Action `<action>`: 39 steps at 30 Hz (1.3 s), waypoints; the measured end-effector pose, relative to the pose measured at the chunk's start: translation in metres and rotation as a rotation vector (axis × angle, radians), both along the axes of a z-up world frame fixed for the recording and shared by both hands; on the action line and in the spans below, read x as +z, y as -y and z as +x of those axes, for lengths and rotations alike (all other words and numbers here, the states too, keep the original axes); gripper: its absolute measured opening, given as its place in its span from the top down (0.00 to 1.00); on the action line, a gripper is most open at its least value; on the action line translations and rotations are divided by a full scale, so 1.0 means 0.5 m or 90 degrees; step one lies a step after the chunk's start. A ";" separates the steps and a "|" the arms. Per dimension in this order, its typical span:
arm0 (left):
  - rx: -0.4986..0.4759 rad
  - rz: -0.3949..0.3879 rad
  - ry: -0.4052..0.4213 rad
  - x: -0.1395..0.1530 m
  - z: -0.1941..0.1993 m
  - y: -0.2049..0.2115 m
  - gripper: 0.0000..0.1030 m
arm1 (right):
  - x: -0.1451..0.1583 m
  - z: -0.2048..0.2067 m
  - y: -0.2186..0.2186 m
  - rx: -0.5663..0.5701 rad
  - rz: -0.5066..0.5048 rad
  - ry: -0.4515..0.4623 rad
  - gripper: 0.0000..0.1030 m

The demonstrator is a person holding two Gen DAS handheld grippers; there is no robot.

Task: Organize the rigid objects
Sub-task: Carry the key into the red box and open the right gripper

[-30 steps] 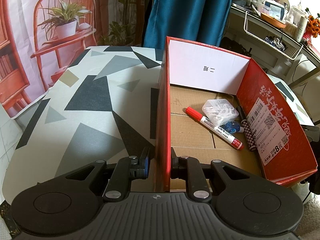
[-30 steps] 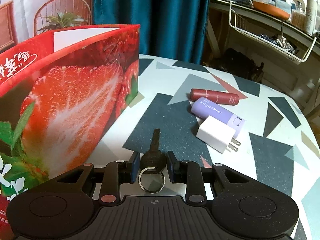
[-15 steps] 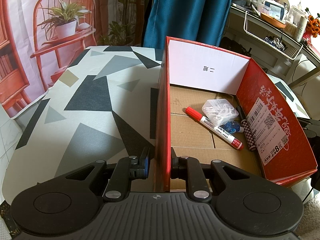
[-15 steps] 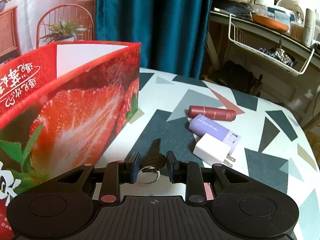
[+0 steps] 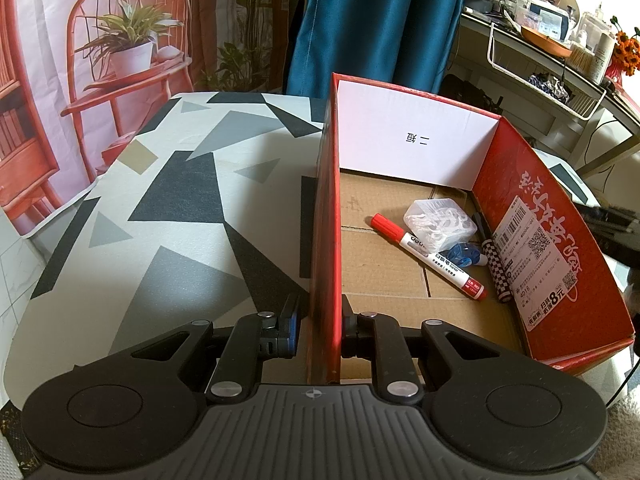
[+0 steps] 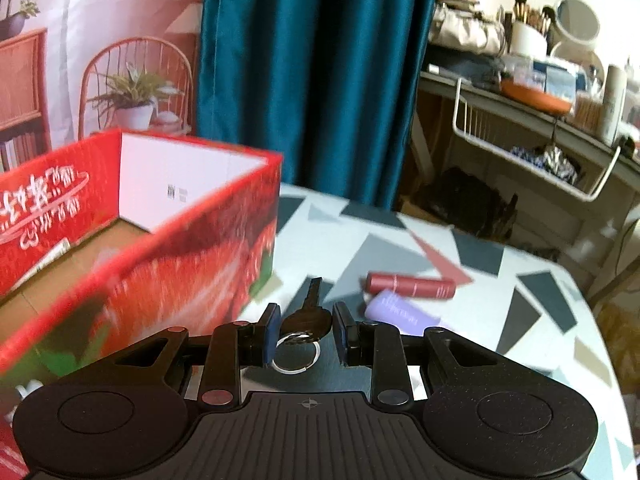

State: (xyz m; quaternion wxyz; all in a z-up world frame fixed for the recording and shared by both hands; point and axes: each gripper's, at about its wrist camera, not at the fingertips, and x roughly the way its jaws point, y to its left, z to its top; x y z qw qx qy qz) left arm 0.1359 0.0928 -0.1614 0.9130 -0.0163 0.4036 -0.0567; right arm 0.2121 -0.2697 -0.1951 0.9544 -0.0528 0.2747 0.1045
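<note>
My left gripper (image 5: 319, 330) is shut on the near left wall of the red strawberry box (image 5: 326, 216). Inside the box lie a red marker (image 5: 428, 256), a clear plastic case (image 5: 440, 224), a blue item (image 5: 464, 254) and a checkered pen (image 5: 494, 270). My right gripper (image 6: 306, 328) is shut on a black key (image 6: 310, 312) with a metal ring and holds it in the air to the right of the box (image 6: 160, 280), near rim height. A maroon tube (image 6: 412, 286) and a purple tube (image 6: 396, 310) lie on the table.
The table (image 5: 168, 208) has a grey, black and white triangle cloth. A blue curtain (image 6: 312, 72) hangs behind. A cluttered shelf with a wire basket (image 6: 536, 152) stands at the right.
My right gripper has risen with the key, off the table to about the box's rim height; the box's inside now shows. The white charger has dropped out of sight. The left gripper has not moved.
</note>
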 end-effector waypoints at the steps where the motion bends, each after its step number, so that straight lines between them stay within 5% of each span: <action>1: 0.000 0.000 0.000 0.000 0.000 0.000 0.81 | 0.010 0.000 0.000 0.000 0.001 0.009 0.75; 14: 0.000 -0.001 0.001 0.000 0.000 0.000 0.81 | 0.139 0.006 -0.050 0.068 0.030 0.098 0.75; 17: 0.000 -0.001 0.001 -0.001 0.000 0.000 0.81 | 0.137 0.013 -0.078 0.096 0.023 0.092 0.75; 19: 0.000 -0.002 0.001 -0.001 0.000 0.000 0.81 | 0.131 0.016 -0.094 0.110 0.019 0.084 0.95; 26: 0.000 -0.001 0.001 -0.001 0.000 0.002 0.81 | 0.108 0.017 -0.117 0.123 0.014 0.055 0.95; 33: 0.000 -0.001 0.001 -0.001 0.001 0.002 0.81 | 0.118 0.010 -0.085 0.081 0.024 0.078 0.90; 39: 0.000 -0.001 0.001 -0.001 0.001 0.003 0.81 | 0.111 0.005 -0.029 0.015 0.053 0.099 0.71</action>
